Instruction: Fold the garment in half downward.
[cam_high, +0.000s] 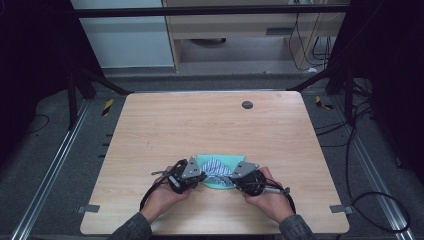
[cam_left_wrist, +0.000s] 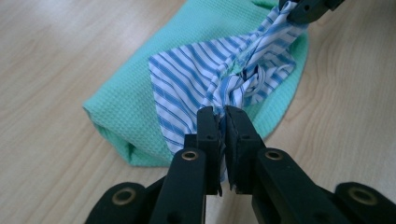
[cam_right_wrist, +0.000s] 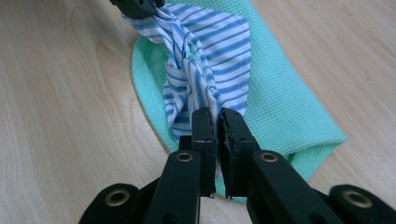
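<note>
Both grippers are clamped on the striped cloth: the left gripper (cam_left_wrist: 222, 122) pinches one bunched end, the right gripper (cam_right_wrist: 215, 122) the other, with the striped cloth (cam_left_wrist: 196, 79) stretched and twisted between them over a folded green towel (cam_left_wrist: 135, 102) near the front edge of the worktop (cam_high: 210, 125). The holds look thin, on gathered edges only, so I'd worry a firm pull slips one end free, or drags the towel along and undoes its fold.

Light wood table (cam_high: 165, 125); grey carpet floor (cam_high: 45, 150); pale cabinet (cam_high: 225, 25) behind; cables (cam_high: 370, 195) right
</note>
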